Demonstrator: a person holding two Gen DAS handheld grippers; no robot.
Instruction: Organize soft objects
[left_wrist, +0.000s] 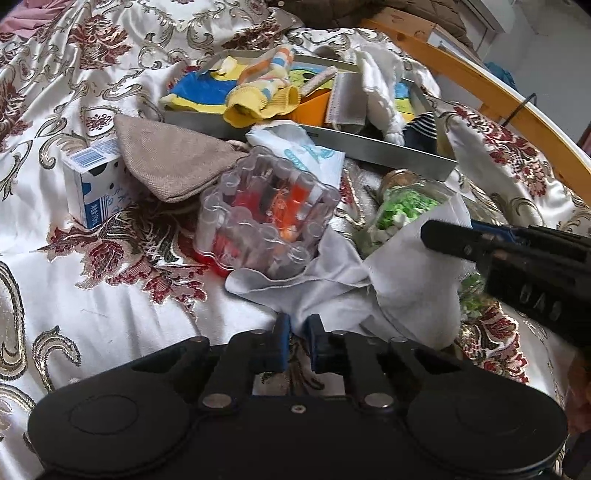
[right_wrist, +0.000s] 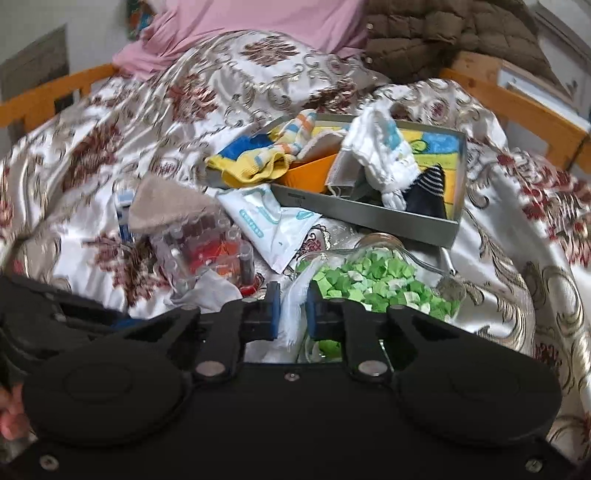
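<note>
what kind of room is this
Most likely a bedroom: everything lies on a bed with a floral satin bedspread, a wooden bed frame runs round it, and a pink pillow sits at the far end.

bedspread (left_wrist: 110, 295): white satin, maroon and gold floral scrolls;
cloth (left_wrist: 406, 280): plain white;
sock (left_wrist: 258, 99): yellow, orange and blue stripes;
pouch (left_wrist: 173, 158): beige;
carton (left_wrist: 92, 184): blue and white;
paper bits (right_wrist: 369, 284): green

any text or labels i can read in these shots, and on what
"BAS", raised letters seen upside down on the right gripper body: a rough reading.
Milk carton: blue print down its side, too small to read.
White packet: teal printing, too blurred to read.
Tray: a small dark mark on its wall, unreadable.
</note>
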